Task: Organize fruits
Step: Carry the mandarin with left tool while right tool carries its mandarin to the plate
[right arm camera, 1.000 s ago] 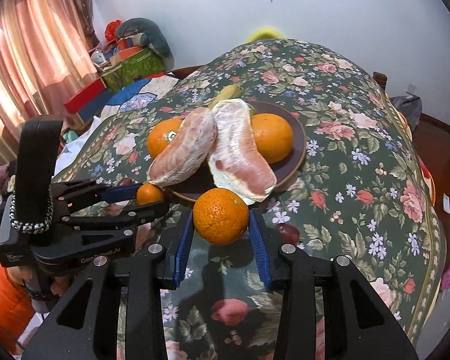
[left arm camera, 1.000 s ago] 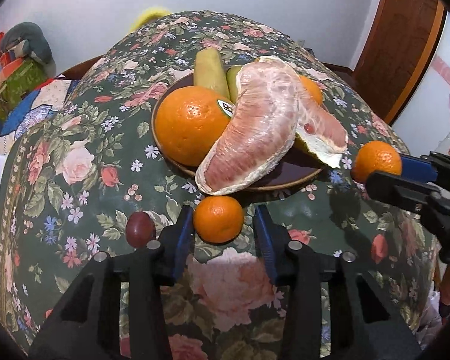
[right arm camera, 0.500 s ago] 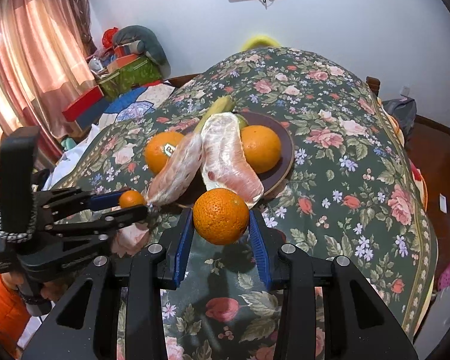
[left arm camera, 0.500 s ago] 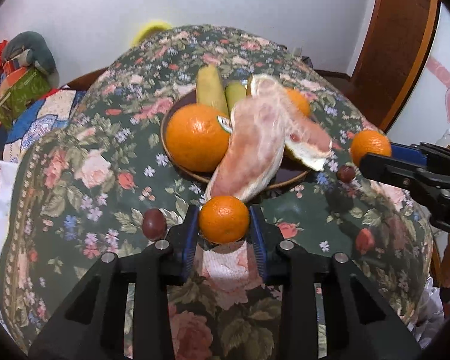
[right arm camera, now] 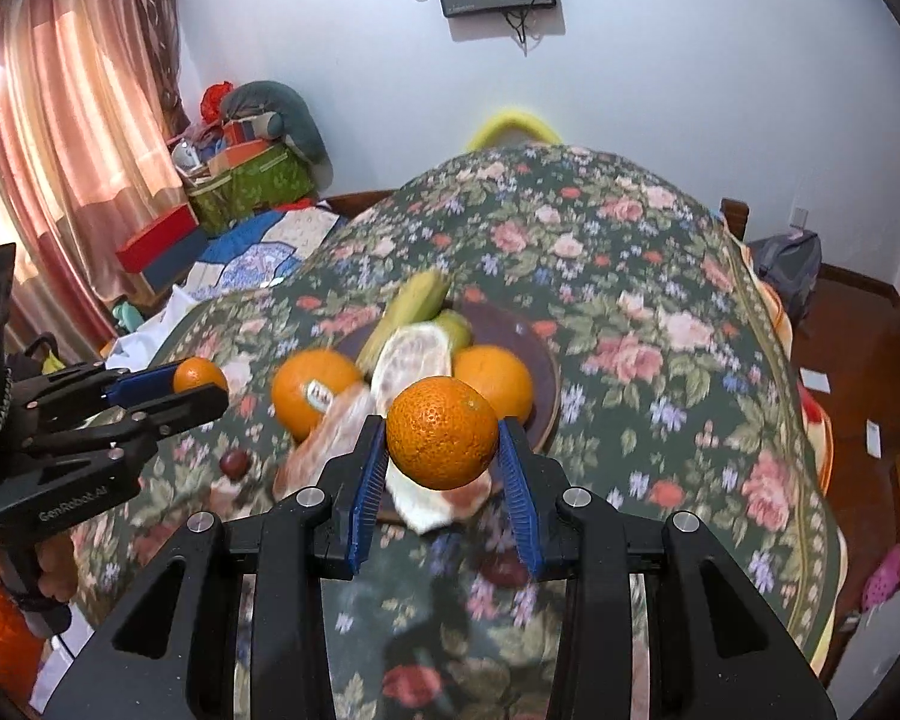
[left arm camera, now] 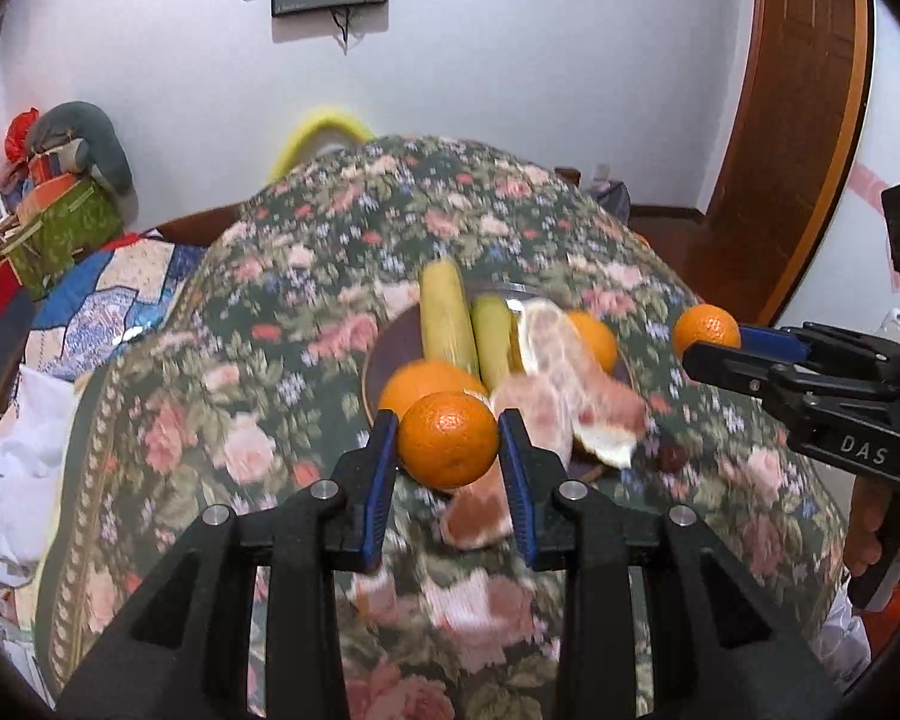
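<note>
While the blue ribbed pads are pressing on either side of it, the left hand-held gripper (left arm camera: 448,450) is gripping a small orange (left arm camera: 448,440), round with a pebbled, glossy skin, its jaws having just been closing on the fruit. Sitting between the black fingers, the fruit is hanging above the bench (left arm camera: 258,420), which is wearing a dark green floral cloth. Just beyond the pads, a dark round plate (left arm camera: 390,348) is carrying a larger orange (left arm camera: 417,378), two long yellow-green fruits (left arm camera: 444,315) and pale pink peeled pomelo segments (left arm camera: 546,396) with a fibrous, matte surface. A small dark red fruit (left arm camera: 671,455) is lying on the cloth to the right of the plate.

The right hand-held gripper (right arm camera: 442,459) is likewise clamping a bigger dimpled orange (right arm camera: 442,433) between its blue pads, holding it in front of the plate (right arm camera: 543,360). From this side the left hand-held gripper is showing at the far left, with the small orange at its tips, well apart from the bigger one.
</note>
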Available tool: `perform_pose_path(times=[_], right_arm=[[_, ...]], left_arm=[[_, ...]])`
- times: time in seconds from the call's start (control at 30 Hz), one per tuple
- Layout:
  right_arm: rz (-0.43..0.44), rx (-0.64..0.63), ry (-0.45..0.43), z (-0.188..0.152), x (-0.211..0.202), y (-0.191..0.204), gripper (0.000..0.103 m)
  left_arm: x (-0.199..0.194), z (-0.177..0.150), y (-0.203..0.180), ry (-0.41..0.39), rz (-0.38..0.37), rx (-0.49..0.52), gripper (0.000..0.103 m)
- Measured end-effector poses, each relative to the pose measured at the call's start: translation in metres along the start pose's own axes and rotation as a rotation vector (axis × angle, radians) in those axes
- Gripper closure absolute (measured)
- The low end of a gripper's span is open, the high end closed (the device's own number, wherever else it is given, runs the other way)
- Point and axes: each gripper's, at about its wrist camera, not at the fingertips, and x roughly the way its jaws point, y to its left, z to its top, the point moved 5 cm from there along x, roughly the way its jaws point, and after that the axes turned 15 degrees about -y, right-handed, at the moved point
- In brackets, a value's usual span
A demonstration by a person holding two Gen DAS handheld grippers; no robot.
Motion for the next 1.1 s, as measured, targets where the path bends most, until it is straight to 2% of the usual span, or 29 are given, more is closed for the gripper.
perform_pose_path(times=[0.17, 0.37, 0.73, 1.1], right_arm=[[-0.006, -0.015, -0.019, 0.016, 0.015, -0.004, 0.069], [-0.016, -0.032, -0.012, 0.024, 0.041, -0.011, 0.069], [-0.022, -0.031, 0.047, 0.029, 0.092, -0.024, 0.069], [-0.004, -0.018, 0.124, 0.015, 0.12, -0.028, 0.069]], left_arm=[[0.013, 0.017, 0.007, -0.03, 0.012, -0.007, 0.07], [0.039, 0.026, 0.015, -0.028, 0.032, -0.01, 0.07], [0.101, 0.017, 0.023, 0.054, 0.054, -0.002, 0.07], [0.127, 0.003, 0.031, 0.138, 0.032, -0.056, 0.068]])
